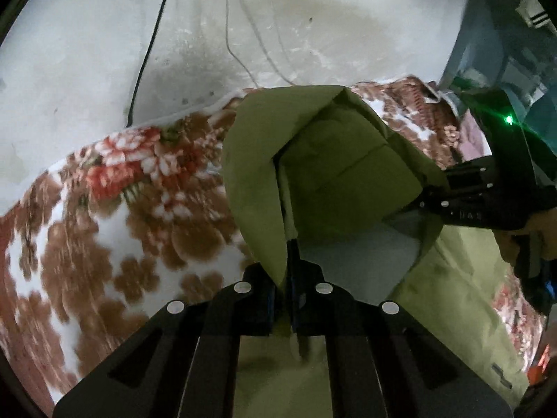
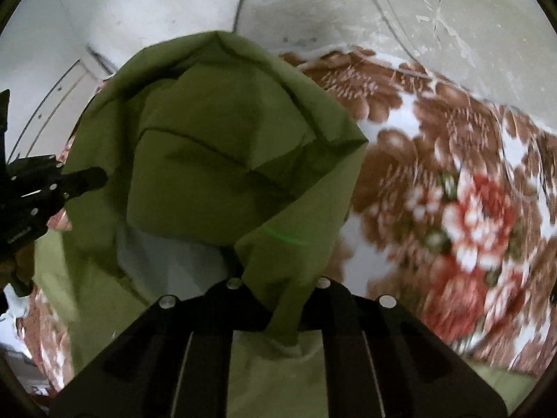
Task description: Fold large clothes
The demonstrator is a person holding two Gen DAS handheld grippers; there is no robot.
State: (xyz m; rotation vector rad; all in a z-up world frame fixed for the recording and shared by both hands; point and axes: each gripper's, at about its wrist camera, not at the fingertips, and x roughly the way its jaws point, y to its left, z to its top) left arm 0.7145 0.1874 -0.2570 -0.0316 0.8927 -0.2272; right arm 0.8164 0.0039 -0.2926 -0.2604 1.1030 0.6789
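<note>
A large olive-green garment [image 1: 330,160] hangs lifted and bunched over a floral blanket, and its pale grey lining [image 1: 351,254] shows underneath. My left gripper [image 1: 289,254] is shut on one edge of the fabric at the bottom centre of the left wrist view. At the right of that view my right gripper [image 1: 410,210] pinches another part of the same cloth. In the right wrist view the garment [image 2: 216,160] fills the middle. There my right gripper [image 2: 287,301] is shut on a gathered fold, and my left gripper [image 2: 94,177] grips the cloth at the left edge.
A brown, white and red floral blanket [image 1: 122,209] [image 2: 452,191] covers the surface below. Behind it is a stained pale wall [image 1: 87,52] with a black cable [image 1: 149,45] and thin white wires [image 1: 243,35]. A person's hand [image 1: 543,230] holds the right gripper.
</note>
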